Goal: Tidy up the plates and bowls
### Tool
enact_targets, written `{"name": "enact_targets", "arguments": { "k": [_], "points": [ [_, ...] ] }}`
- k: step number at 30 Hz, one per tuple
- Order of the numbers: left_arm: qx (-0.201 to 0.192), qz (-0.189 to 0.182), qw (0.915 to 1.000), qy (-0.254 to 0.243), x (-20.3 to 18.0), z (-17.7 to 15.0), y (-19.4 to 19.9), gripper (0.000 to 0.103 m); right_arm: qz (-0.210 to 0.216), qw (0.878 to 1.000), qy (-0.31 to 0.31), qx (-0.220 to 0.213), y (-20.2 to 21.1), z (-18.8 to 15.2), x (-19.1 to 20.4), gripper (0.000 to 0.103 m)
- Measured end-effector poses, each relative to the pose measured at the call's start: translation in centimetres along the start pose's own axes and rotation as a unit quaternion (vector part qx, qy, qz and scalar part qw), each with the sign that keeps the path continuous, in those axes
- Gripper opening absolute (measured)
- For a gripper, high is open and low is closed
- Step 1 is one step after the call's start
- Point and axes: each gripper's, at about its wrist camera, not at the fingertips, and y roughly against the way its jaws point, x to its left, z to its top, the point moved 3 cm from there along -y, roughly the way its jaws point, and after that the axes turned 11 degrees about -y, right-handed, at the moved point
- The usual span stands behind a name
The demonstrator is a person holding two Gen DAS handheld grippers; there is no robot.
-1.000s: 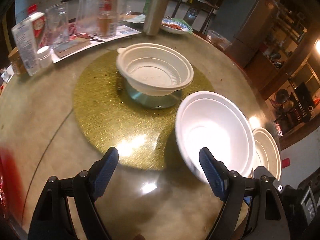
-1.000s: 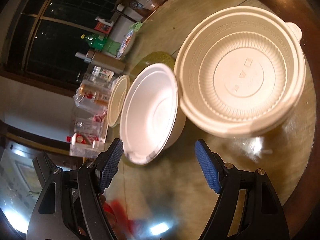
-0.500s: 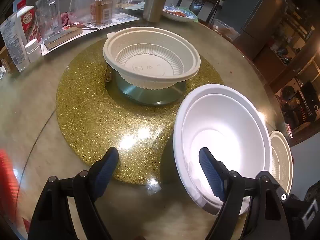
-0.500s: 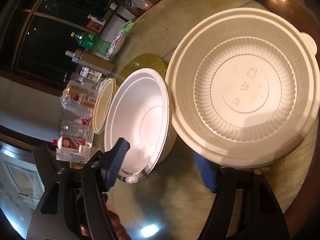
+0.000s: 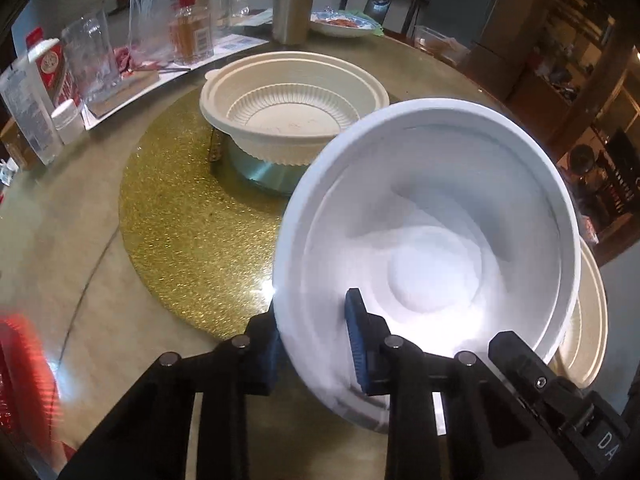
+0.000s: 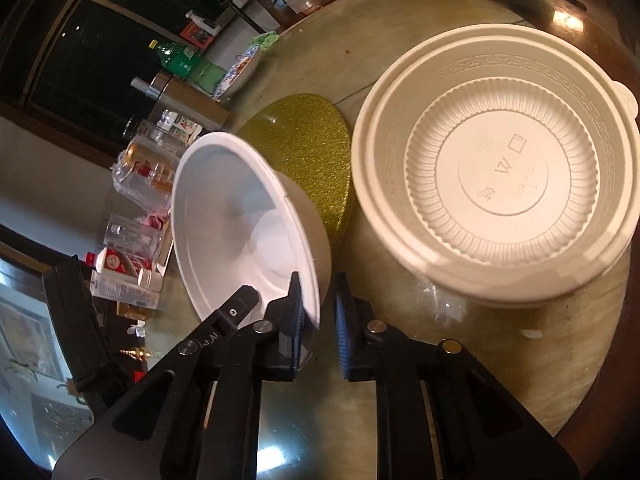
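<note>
Both tools are being closed on the white round foam bowl (image 5: 432, 248), left tool (image 5: 316, 344) and right tool (image 6: 318, 312) pinching opposite rim sections, tilting it for lifting.

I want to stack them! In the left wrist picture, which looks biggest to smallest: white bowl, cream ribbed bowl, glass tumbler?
1. White bowl, though it sits nearest the camera, so its lead is unsure.
2. Cream ribbed bowl.
3. Glass tumbler.

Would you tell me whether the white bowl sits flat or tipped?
Tipped: the white bowl leans off the table, its rim pinched between both grippers' blue pads.
</note>
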Motion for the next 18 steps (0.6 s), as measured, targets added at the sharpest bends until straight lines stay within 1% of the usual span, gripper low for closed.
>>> {"name": "enact_targets", "arguments": {
  "k": [3, 6, 8, 13, 15, 18],
  "points": [
    [0.001, -0.001, 1.0000, 0.002, 0.4, -0.3, 0.1, 0.028, 0.002, 1.000, 0.001, 0.001, 0.1, -0.2, 0.1, 0.013],
    [-0.001, -0.001, 1.0000, 0.006, 0.9, -0.4, 0.4, 0.025, 0.006, 1.000, -0.001, 0.003, 0.1, -0.3, 0.1, 0.013],
    [0.006, -0.014, 0.9998, 0.012, 1.1, -0.5, 0.2, 0.022, 0.010, 1.000, -0.001, 0.005, 0.1, -0.4, 0.2, 0.013],
    [0.027, -0.058, 0.9972, 0.040, 2.2, -0.5, -0.2, 0.018, 0.017, 1.000, 0.001, 0.007, 0.4, -0.5, 0.5, 0.012],
    [0.026, -0.061, 0.9971, 0.037, 2.1, -0.4, -0.3, 0.017, 0.020, 1.000, 0.002, 0.010, 0.3, -0.6, 0.5, 0.009],
    [0.021, -0.061, 0.9975, 0.031, 1.8, -0.4, 0.0, 0.014, 0.027, 0.999, -0.002, 0.021, 0.2, -0.6, 0.3, 0.009]
  ]
}}
